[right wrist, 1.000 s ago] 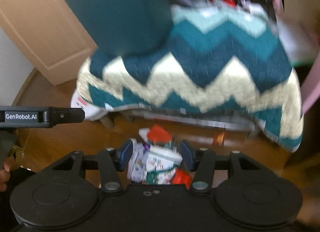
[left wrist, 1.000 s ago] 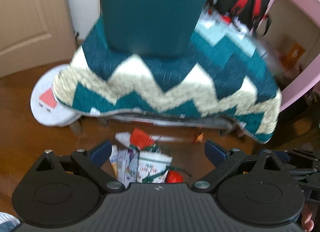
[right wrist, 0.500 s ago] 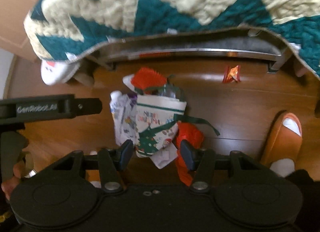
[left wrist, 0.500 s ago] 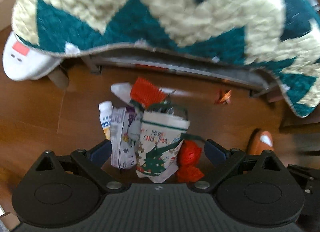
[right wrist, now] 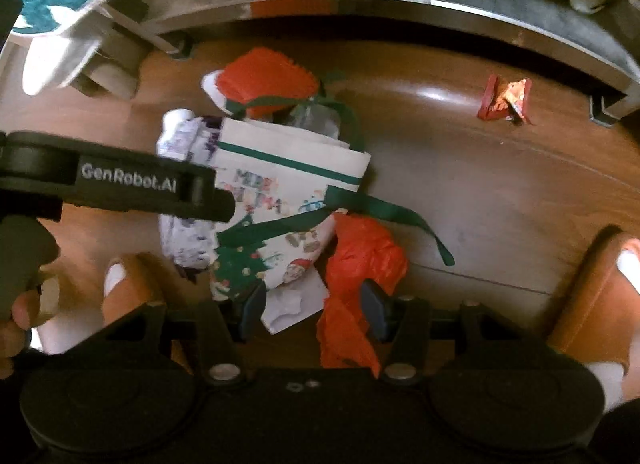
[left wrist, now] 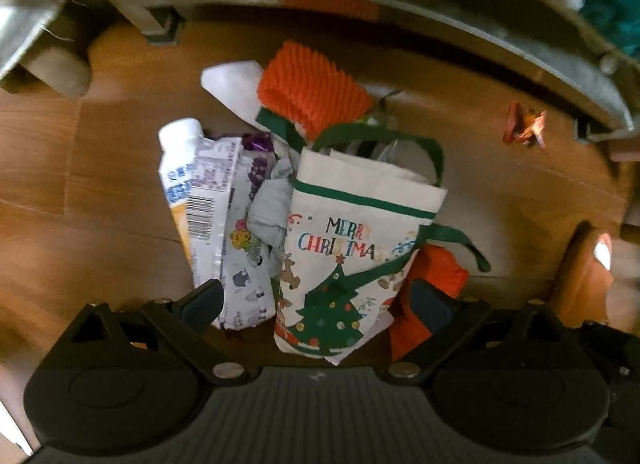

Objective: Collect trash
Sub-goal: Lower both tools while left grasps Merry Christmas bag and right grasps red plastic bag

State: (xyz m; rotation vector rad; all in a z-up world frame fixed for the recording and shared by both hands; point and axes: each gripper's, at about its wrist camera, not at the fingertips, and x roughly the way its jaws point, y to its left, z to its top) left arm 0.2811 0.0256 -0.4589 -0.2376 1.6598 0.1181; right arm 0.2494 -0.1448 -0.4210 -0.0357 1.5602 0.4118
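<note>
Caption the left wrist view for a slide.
Open left tongs poised over a Merry Christmas bag, milk carton and red wrappers on the wooden floor.

You see a white bag (left wrist: 352, 248) with green trim, a green tree and multicoloured "MERRY CHRISTMAS" lettering, an orange-red crumpled plastic (right wrist: 360, 260), a red-and-gold wrapper (right wrist: 506, 100) and a brown wooden floor (left wrist: 500, 200).

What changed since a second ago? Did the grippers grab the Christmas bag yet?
Not yet. Both the left gripper and the right gripper dropped close to the floor pile, still open. The white Merry Christmas gift bag, white milk carton and crumpled red wrapper stayed put.
</note>
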